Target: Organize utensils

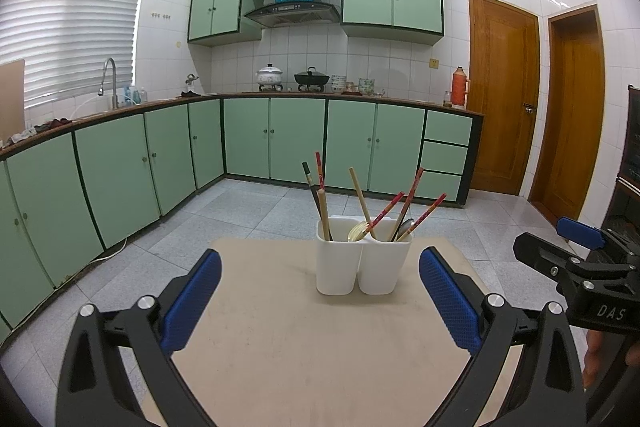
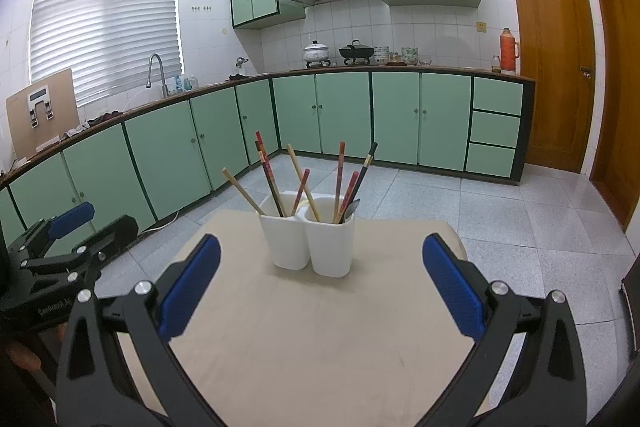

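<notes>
My left claw (image 1: 320, 301) was released, its blue pads spread wide and gripping nothing, held low over the near part of the beige tabletop (image 1: 304, 355). My right claw (image 2: 321, 285) was likewise released and empty, its pads equally far apart above the same surface. Each claw showed at the edge of the other's view, off to the side and clear of the utensils.

Beyond both claws, toward the far end of the tabletop, stood the white two-compartment holder (image 1: 362, 263), upright, its two cups touching side by side. The chopsticks (image 2: 272, 183) stood on end in both compartments, leaning outward at various angles; several were red, some pale wood, at least one dark. A metal spoon (image 1: 405, 227) rested in the right compartment in the left wrist view, and a pale, rounded utensil beside it appeared to be a second spoon, though the view was too poor to confirm.

Past the tabletop lay the grey tiled floor (image 1: 264, 207), then the green cabinets (image 1: 296, 139) and the wooden door (image 1: 502, 95).
</notes>
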The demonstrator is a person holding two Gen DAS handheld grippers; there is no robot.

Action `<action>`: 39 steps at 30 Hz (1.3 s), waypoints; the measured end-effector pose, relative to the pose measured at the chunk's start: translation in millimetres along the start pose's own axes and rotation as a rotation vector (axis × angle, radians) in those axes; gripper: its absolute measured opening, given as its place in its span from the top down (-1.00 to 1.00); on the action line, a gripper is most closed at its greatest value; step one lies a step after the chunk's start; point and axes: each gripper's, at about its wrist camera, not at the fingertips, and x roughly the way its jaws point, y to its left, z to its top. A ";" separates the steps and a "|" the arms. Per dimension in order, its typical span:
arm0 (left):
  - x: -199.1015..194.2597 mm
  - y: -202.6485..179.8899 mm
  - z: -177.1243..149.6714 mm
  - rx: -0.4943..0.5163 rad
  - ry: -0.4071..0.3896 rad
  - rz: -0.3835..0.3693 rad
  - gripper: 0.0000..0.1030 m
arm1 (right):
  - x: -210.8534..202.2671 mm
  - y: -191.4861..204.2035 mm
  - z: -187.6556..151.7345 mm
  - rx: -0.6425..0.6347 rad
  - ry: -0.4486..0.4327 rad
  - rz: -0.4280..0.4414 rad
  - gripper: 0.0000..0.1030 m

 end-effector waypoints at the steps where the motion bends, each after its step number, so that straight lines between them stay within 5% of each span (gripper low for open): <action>1: 0.0 0.0 -0.2 0.001 0.000 0.000 -0.88 | 0.0 0.0 0.1 0.000 0.000 0.000 -0.90; 39: 3.2 6.8 1.7 -0.009 0.008 -0.002 -0.88 | 6.4 -1.4 -4.6 -0.013 0.016 -0.004 -0.90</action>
